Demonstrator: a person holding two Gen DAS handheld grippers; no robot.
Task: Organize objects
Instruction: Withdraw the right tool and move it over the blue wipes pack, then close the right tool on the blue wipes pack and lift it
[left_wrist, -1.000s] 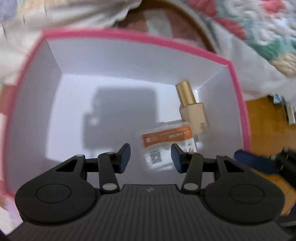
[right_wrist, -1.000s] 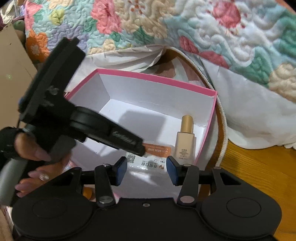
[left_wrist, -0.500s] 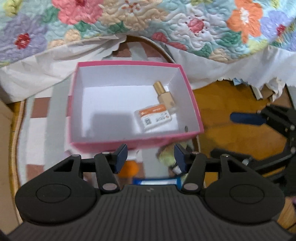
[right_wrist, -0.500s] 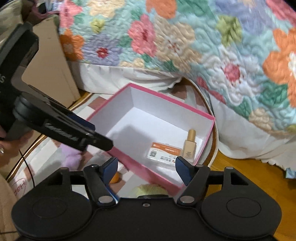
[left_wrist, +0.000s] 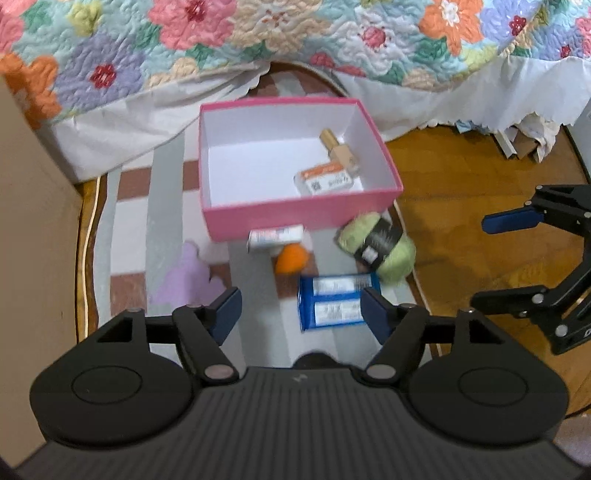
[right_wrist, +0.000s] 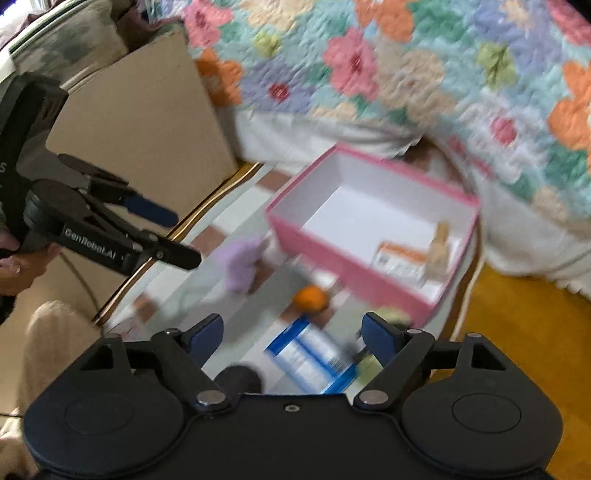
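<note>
Left gripper (left_wrist: 300, 314) and right gripper (right_wrist: 292, 335): jaws have just been opening, now spread wide, nothing between them, both above the table (left_wrist: 125, 236). Pink box (left_wrist: 295, 214) holds a bottle (left_wrist: 340, 149) and a packet (left_wrist: 327, 181). On the table beside the box: tube (left_wrist: 275, 236), orange ball (left_wrist: 291, 258), green yarn (left_wrist: 376, 245), blue pack (left_wrist: 338, 301), purple toy (left_wrist: 186, 277).
</note>
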